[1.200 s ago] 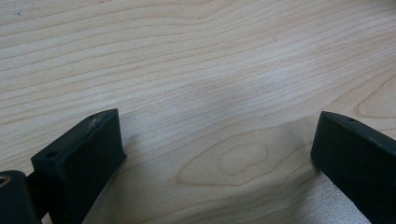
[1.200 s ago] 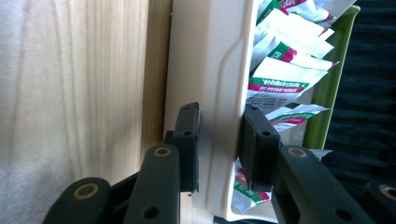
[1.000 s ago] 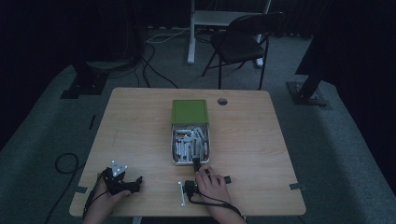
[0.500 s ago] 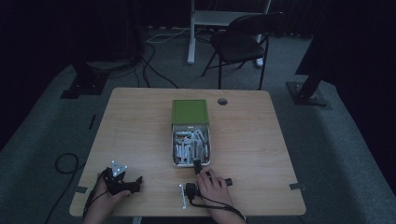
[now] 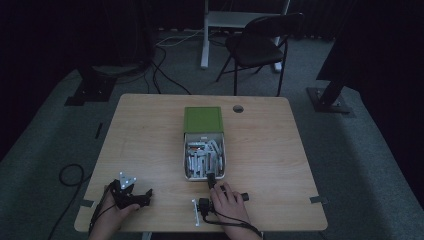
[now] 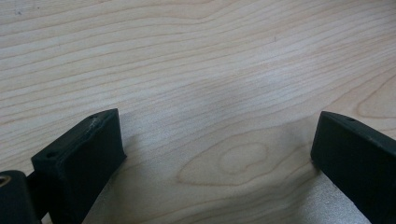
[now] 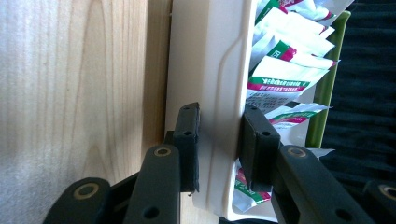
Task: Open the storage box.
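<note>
Right gripper view: right tool clamped on white box wall beside red-green-white sachets, print unreadable.

The white drawer stands pulled out from its green box, full of small packets, at the table middle.

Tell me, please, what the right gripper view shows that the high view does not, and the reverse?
The right gripper view alone shows the right gripper shut on the white drawer's front wall, one jaw outside and one inside, and the red and green print on the sachets. The high view alone shows the green sleeve, the left gripper resting apart, and the folding chair. Both show the drawer, its sachets and the wooden table.
</note>
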`<action>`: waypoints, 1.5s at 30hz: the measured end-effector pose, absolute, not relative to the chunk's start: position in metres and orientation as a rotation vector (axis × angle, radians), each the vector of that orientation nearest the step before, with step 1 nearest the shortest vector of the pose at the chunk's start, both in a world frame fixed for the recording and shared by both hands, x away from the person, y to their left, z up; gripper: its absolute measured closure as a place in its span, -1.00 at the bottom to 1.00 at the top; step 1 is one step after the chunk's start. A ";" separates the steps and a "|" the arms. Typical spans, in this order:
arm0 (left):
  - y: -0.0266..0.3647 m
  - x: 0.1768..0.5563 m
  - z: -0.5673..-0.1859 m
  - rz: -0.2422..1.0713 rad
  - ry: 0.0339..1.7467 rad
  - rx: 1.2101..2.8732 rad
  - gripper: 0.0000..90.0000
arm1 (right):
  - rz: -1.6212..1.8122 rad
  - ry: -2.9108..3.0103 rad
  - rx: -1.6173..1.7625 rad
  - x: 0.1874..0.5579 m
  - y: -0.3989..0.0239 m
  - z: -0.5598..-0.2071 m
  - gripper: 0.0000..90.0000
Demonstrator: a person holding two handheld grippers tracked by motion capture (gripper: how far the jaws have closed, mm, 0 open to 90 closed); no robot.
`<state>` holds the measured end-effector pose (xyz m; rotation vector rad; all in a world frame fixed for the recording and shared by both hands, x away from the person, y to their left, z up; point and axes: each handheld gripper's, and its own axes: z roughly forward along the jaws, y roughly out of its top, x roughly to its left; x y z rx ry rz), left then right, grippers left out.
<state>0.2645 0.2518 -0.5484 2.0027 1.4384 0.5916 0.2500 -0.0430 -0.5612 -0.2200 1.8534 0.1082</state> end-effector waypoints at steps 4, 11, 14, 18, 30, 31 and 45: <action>0.252 0.264 -0.548 0.592 1.438 2.005 -0.93 | 0.110 1.854 -0.226 0.248 -0.043 -0.561 0.57; 0.252 0.264 -0.548 0.592 1.438 2.005 -0.93 | 0.127 1.874 -0.210 0.248 -0.044 -0.559 0.57; 0.252 0.264 -0.548 0.592 1.438 2.004 -0.93 | 0.145 1.903 -0.194 0.248 -0.045 -0.557 0.42; 0.252 0.264 -0.548 0.592 1.438 2.003 -0.93 | 0.200 1.967 -0.172 0.247 -0.047 -0.552 0.39; 0.252 0.264 -0.548 0.591 1.438 2.005 -0.93 | 0.446 2.030 -0.059 0.243 -0.053 -0.531 0.43; 0.252 0.264 -0.548 0.592 1.438 2.005 -0.93 | 0.472 2.036 -0.042 0.243 -0.055 -0.529 0.42; 0.252 0.264 -0.548 0.592 1.438 2.003 -0.93 | 0.771 2.061 0.171 0.248 -0.076 -0.499 0.41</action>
